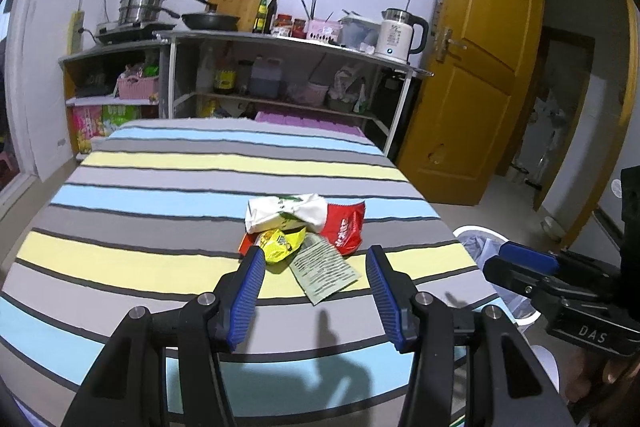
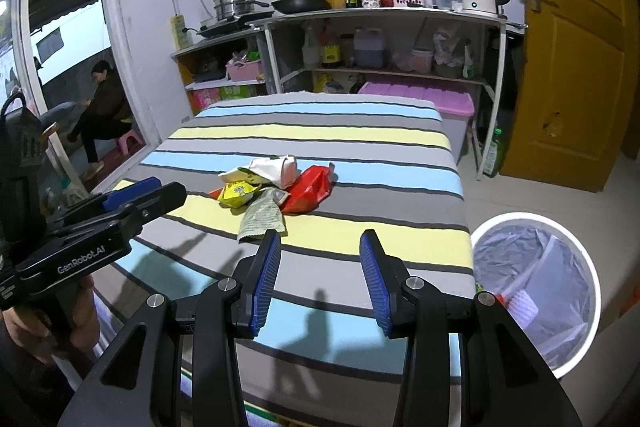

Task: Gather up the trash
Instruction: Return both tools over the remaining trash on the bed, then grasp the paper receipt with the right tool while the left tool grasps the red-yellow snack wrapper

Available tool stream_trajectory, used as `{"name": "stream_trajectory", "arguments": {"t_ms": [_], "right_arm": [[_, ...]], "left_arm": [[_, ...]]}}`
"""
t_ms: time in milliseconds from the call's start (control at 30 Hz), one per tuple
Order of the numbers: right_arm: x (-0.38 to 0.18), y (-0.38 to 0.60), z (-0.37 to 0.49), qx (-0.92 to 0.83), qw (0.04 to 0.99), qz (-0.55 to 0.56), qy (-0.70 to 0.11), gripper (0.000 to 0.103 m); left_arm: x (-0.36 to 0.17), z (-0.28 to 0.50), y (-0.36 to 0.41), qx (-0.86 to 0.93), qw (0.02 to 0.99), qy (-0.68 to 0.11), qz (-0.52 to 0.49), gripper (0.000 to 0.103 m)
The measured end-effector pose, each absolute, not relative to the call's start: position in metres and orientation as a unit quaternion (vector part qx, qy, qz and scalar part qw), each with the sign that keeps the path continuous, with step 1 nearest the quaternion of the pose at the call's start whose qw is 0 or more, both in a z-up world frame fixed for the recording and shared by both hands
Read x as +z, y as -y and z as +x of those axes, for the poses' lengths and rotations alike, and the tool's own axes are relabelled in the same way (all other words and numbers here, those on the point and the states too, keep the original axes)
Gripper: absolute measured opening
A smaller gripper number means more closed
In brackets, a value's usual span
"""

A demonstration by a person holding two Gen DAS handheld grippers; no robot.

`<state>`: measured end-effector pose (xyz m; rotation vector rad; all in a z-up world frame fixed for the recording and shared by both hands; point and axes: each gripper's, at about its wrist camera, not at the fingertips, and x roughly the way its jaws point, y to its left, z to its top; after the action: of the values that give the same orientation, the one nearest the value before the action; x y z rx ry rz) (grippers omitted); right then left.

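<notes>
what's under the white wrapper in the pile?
The white wrapper lies over a yellow packet and a red packet, with a greenish sachet in front. Whatever lies beneath them is covered.

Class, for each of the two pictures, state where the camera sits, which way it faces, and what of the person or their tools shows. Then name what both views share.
Left wrist: sits on the left hand-held gripper, open, facing across the striped table at the wrapper pile; the right hand-held gripper shows at the right edge.
Right wrist: sits on the right hand-held gripper, open, facing the same way; the left hand-held gripper shows at left.
Shared: wrapper pile, table, white trash bin, kitchen shelves.
</notes>
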<state>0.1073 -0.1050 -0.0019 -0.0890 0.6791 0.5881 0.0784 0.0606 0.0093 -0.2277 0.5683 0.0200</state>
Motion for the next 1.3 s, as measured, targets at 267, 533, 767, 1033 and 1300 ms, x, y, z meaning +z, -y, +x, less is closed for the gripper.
{"name": "stream_trajectory", "arguments": {"t_ms": [267,533,767,1033,1300], "right_arm": [[-0.012,0.093,0.121,0.291,0.892,-0.044,-0.342,0.042],[-0.027,0.062,0.136,0.321,0.875,-0.052,-0.359,0.042],[-0.043,0.030,0.150,0.336,0.860,-0.066,-0.379,0.042],[-0.062,-0.001,0.171,0.341,0.846,-0.077,-0.402,0.042],[-0.073,-0.019,0.186,0.335,0.836,-0.089,-0.426,0.042]], "left_arm": [[-0.005,0.096,-0.077,0.024,0.950,-0.291,-0.113,0.052],[-0.011,0.106,-0.107,0.045,0.947,-0.294,-0.125,0.052],[-0.017,0.100,-0.128,0.055,0.944,-0.292,-0.142,0.052],[-0.023,0.099,-0.141,0.044,0.943,-0.292,-0.156,0.052],[-0.028,0.112,-0.151,0.035,0.937,-0.301,-0.172,0.052]]}}
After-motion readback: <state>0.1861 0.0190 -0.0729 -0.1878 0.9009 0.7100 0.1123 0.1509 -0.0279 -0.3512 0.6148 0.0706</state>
